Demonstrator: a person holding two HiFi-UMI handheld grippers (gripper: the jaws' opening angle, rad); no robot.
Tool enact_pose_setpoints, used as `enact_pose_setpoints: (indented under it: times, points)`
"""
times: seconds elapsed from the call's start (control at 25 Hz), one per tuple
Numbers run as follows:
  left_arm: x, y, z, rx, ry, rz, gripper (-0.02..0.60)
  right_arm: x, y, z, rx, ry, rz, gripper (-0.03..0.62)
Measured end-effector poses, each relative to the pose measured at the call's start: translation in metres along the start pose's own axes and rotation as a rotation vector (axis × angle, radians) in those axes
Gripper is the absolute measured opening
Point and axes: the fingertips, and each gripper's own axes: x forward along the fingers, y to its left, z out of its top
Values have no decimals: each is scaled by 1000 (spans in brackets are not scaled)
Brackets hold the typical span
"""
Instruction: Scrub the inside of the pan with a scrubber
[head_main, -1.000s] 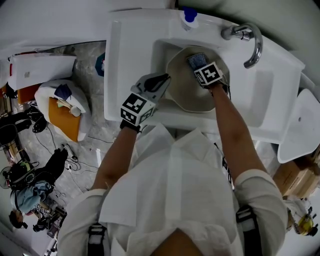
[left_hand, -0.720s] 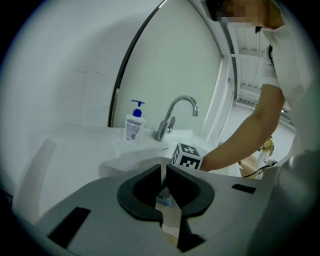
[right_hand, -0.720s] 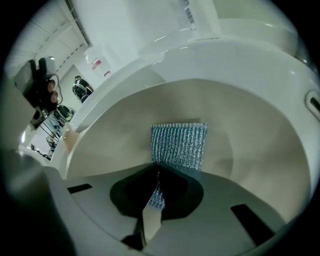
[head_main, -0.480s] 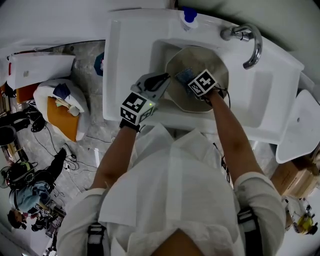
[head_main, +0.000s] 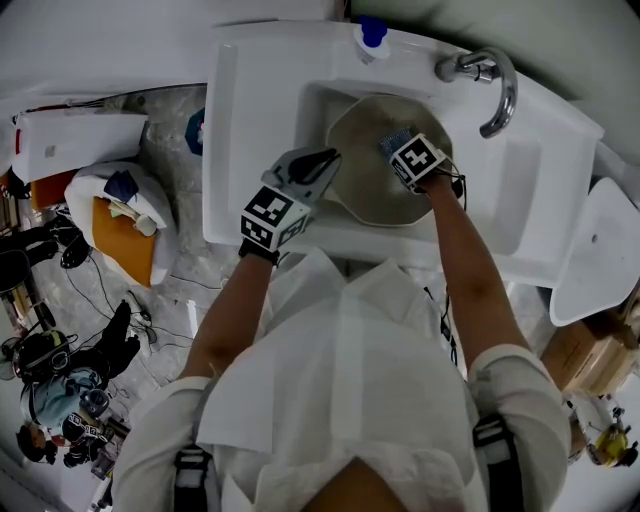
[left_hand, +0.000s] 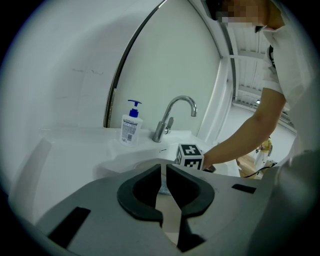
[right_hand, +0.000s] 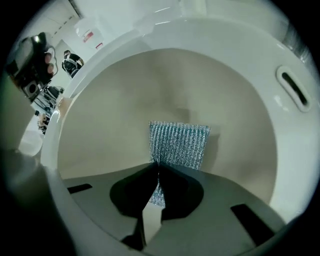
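While inside the pan, scrubber tight between jaws of right gripper.

Left hand-held gripper near level, right hand-held gripper steeply downward, both tight-jawed.

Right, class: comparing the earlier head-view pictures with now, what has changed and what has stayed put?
The right gripper, jaws shut on the scrubber, swept to the left side of the pan, then back toward the faucet. The left gripper stayed clamped on the pan's near rim; the pan stayed put in the sink.
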Motion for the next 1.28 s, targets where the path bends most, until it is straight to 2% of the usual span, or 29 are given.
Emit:
enact_pose_setpoints:
  times: [0.08, 0.2, 0.52, 0.6, 0.68, 0.8, 1.04, 1.28]
  points:
    - [0, -1, 1, 0, -1, -1, 44, -2, -6, 14, 12, -59, -35, 15]
    - [-1, -3, 1, 2, 1, 1, 44, 0, 0, 27, 16, -119, -40, 15]
    - [-7, -4, 2, 0, -12, 10, 44, -7, 9, 30, 61, -235, -59, 18]
    - [-7, -3, 4, 0, -17, 12, 44, -10, 8, 28, 84, -256, -45, 36]
    - [-6, -3, 6, 1, -22, 13, 44, -15, 7, 25, 107, -274, -32, 89]
    - [-6, -6, 9, 2, -30, 17, 44, -30, 7, 22, 144, -325, -34, 95]
    - [-14, -3, 25, 11, -63, 32, 44, -87, 5, 16, 248, -530, -78, 92]
    - [-28, 2, 50, 31, -126, 73, 44, -172, 6, 5, 271, -778, -195, 43]
